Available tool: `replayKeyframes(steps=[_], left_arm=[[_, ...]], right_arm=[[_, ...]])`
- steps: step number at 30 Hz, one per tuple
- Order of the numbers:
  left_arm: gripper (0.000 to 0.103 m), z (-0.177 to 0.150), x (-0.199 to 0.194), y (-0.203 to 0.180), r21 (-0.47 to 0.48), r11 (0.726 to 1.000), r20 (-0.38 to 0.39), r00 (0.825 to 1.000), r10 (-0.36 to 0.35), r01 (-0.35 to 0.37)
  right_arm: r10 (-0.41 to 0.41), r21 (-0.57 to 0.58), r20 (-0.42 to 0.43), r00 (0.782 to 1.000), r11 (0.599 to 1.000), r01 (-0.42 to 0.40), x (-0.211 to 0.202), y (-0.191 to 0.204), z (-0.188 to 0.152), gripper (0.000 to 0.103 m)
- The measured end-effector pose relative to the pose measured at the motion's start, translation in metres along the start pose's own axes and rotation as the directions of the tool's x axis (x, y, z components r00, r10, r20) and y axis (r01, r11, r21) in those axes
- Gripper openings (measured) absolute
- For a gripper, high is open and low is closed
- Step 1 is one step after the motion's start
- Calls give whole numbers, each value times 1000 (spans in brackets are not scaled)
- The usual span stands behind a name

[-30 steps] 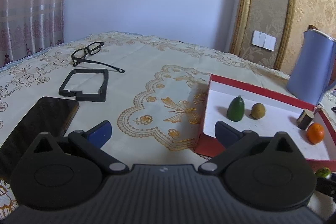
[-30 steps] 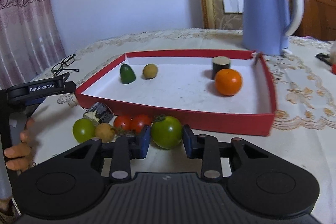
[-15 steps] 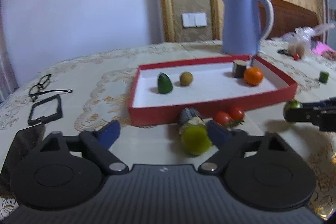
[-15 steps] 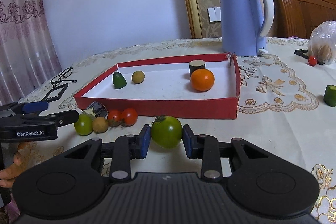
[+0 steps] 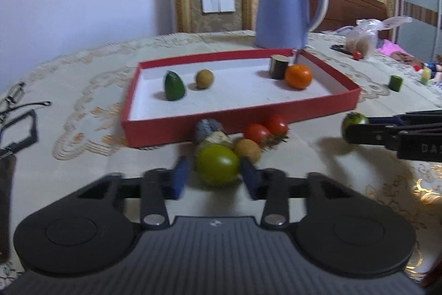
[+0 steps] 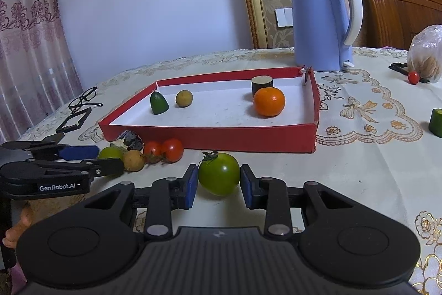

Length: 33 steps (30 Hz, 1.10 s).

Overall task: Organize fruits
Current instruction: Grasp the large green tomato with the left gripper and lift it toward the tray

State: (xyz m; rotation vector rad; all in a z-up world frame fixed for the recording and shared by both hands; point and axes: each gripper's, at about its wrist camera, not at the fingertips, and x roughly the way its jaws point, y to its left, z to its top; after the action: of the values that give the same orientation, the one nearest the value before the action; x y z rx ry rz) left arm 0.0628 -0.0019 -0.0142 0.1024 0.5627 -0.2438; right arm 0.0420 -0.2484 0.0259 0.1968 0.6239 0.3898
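Lying between both claws' pads: left claw point(image 5: 214, 180) has just been closing onto a green fruit point(image 5: 216, 165), right claw point(image 6: 219, 185) is clamped on a green tomato point(image 6: 219, 173); red tray point(image 6: 210, 134) sits just beyond, toward the worktop's far edge.

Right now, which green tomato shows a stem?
The tomato in the right gripper, apart from the rest; the other tomato, beside the brown fruit, shows none.

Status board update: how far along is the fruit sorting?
Done: four items sit in the red tray, orange included. In hand: right gripper grips a green tomato; left gripper has just closed on a yellow-green fruit. Left: two red tomatoes, a brown fruit.
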Motion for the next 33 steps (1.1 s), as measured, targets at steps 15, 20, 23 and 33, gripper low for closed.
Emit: replayKeyframes(steps=[15,20,23,33], left_arm=[[32,18,-44,4,3,997,173,982,76,-77],[32,38,-41,3,15,995,198,976,90,-95],[32,55,-30,0,13,995,208,974,95,-100],[33,104,37,-13,20,980,161,968,190,-196]], right_arm=[[7,-6,26,1000,1000,-7,-9,2,3,32],[20,-14,35,999,1000,-20,-14,5,4,32],[26,-17,45,999,1000,-25,-18,5,5,32],[26,-12,71,997,1000,-25,-29,1,8,32]])
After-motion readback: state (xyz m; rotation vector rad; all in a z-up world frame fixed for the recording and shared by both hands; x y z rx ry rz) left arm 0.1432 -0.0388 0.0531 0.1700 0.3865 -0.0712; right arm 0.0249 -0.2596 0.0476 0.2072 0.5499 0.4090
